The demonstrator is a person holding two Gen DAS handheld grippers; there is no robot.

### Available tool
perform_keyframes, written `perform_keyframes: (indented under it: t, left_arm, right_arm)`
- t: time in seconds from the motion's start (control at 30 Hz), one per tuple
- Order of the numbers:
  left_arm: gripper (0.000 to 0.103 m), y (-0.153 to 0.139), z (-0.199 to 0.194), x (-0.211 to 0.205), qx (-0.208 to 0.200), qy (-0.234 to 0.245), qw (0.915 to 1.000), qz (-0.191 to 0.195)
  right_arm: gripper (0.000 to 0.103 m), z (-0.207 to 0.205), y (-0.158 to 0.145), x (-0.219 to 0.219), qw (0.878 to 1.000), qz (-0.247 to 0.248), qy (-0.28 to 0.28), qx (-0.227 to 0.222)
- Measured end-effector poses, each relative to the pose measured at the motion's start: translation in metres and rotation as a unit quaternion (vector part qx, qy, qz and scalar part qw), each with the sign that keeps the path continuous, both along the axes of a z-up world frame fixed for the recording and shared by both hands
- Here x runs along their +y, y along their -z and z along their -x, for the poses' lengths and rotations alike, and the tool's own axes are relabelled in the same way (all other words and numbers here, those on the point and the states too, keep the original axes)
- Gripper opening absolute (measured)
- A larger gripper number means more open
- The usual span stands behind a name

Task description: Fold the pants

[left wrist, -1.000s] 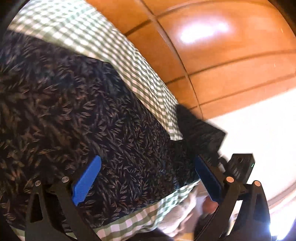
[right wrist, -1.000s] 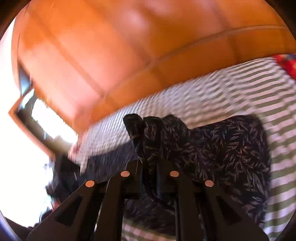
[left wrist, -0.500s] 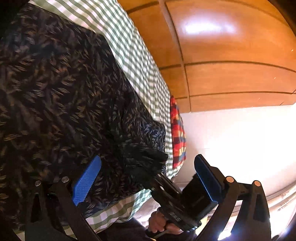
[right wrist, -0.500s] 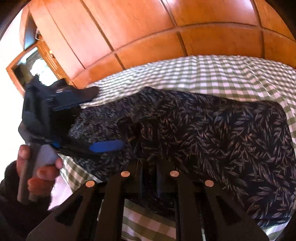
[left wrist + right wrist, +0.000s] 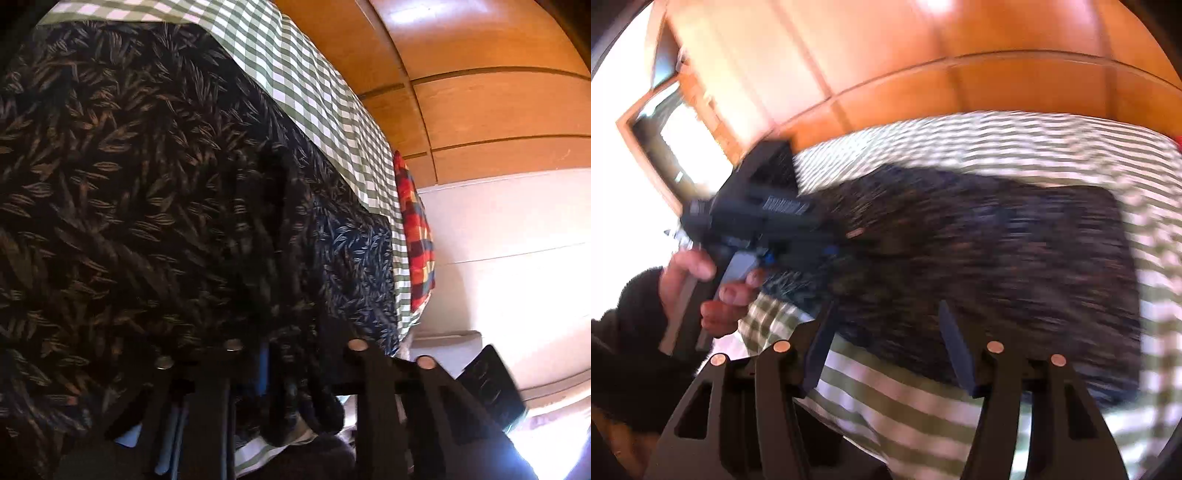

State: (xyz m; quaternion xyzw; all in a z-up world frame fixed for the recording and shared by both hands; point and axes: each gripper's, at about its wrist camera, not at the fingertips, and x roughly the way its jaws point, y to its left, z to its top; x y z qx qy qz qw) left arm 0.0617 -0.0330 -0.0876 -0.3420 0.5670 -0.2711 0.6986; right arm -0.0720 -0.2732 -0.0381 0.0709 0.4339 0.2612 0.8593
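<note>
The dark leaf-print pants lie spread on a green checked bed cover. My left gripper is shut on a bunched fold of the pants at their near edge. The right wrist view, blurred by motion, shows that same left gripper at the pants' left edge, held by a hand. My right gripper is open above the near edge of the pants, with nothing between its fingers.
A red plaid cloth lies at the bed's far right edge. Wooden panelling and a white wall stand behind the bed. A wood-framed opening shows at the left.
My right gripper has opened and let go of the pants fold. My left gripper, open before, has shut on the pants' edge.
</note>
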Motion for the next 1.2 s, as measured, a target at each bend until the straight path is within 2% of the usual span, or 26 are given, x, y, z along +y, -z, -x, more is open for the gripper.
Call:
perform_keyframes:
  t: [0.07, 0.17, 0.23, 0.3, 0.37, 0.43, 0.5, 0.57, 0.63, 0.7, 0.77, 0.8, 0.83, 0.9, 0.93, 1.0, 1.13, 1.17, 1.2]
  left_arm:
    - [0.015, -0.006, 0.003, 0.003, -0.012, 0.005, 0.9999, 0.001]
    - [0.015, -0.020, 0.007, 0.009, -0.037, 0.009, 0.9992, 0.014]
    - [0.015, -0.032, 0.010, 0.013, -0.055, 0.011, 0.9982, 0.023]
    - [0.015, -0.043, 0.015, 0.019, -0.070, 0.010, 0.9972, 0.023]
    - [0.015, -0.045, 0.017, 0.028, -0.079, 0.005, 0.9968, 0.012]
    - [0.015, -0.042, 0.018, 0.036, -0.075, -0.003, 0.9972, 0.008]
    - [0.012, -0.038, 0.018, 0.044, -0.071, -0.011, 0.9974, -0.001]
    - [0.004, -0.032, 0.018, 0.053, -0.072, -0.019, 0.9969, -0.024]
    - [0.002, -0.023, 0.017, 0.062, -0.061, -0.029, 0.9972, -0.032]
    - [0.002, -0.009, 0.015, 0.065, -0.036, -0.030, 0.9987, -0.022]
    - [0.002, -0.002, 0.018, 0.068, -0.022, -0.034, 0.9990, 0.017]
    - [0.012, -0.002, 0.019, 0.069, -0.021, -0.037, 0.9985, 0.036]
    - [0.042, -0.002, 0.019, 0.070, -0.022, -0.039, 0.9978, 0.050]
    - [0.066, -0.008, 0.021, 0.076, -0.033, -0.051, 0.9951, 0.078]
    - [0.069, -0.013, 0.022, 0.076, -0.041, -0.049, 0.9942, 0.087]
    - [0.070, -0.020, 0.022, 0.072, -0.053, -0.041, 0.9950, 0.073]
    - [0.070, -0.015, 0.020, 0.053, -0.045, -0.023, 0.9987, 0.005]
    - [0.070, -0.016, 0.022, 0.044, -0.054, -0.011, 0.9983, -0.021]
    - [0.063, -0.019, 0.024, 0.034, -0.065, 0.003, 0.9969, -0.044]
  right_arm:
    - [0.057, 0.004, -0.013, -0.034, 0.999, -0.002, 0.050, -0.006]
    - [0.056, 0.007, -0.027, -0.094, 0.989, -0.002, 0.146, -0.008]
    - [0.047, 0.009, -0.028, -0.124, 0.980, 0.003, 0.197, -0.003]
    - [0.036, 0.009, -0.027, -0.134, 0.976, 0.006, 0.218, -0.001]
    - [0.032, 0.007, -0.023, -0.131, 0.977, 0.013, 0.214, 0.002]
    - [0.020, 0.003, -0.016, -0.116, 0.980, 0.033, 0.196, 0.007]
    - [0.019, 0.002, -0.008, -0.102, 0.984, 0.031, 0.177, 0.013]
    - [0.019, -0.001, 0.002, -0.084, 0.987, 0.042, 0.153, 0.023]
    - [0.019, -0.002, 0.013, -0.065, 0.986, 0.093, 0.132, 0.030]
    - [0.019, -0.002, 0.019, -0.060, 0.986, 0.107, 0.127, 0.034]
    - [0.020, -0.003, 0.019, -0.065, 0.986, 0.095, 0.132, 0.039]
    - [0.020, -0.004, 0.018, -0.067, 0.986, 0.092, 0.133, 0.041]
    - [0.021, -0.005, 0.018, -0.068, 0.986, 0.094, 0.133, 0.042]
    - [0.023, -0.005, 0.016, -0.067, 0.986, 0.098, 0.132, 0.042]
    - [0.026, -0.006, 0.015, -0.066, 0.986, 0.099, 0.131, 0.041]
    - [0.032, -0.006, 0.011, -0.064, 0.986, 0.097, 0.130, 0.036]
    - [0.042, -0.004, -0.003, -0.058, 0.986, 0.107, 0.123, 0.012]
    - [0.043, -0.005, -0.004, -0.057, 0.986, 0.109, 0.122, 0.008]
    - [0.044, -0.006, -0.006, -0.057, 0.987, 0.108, 0.122, 0.006]
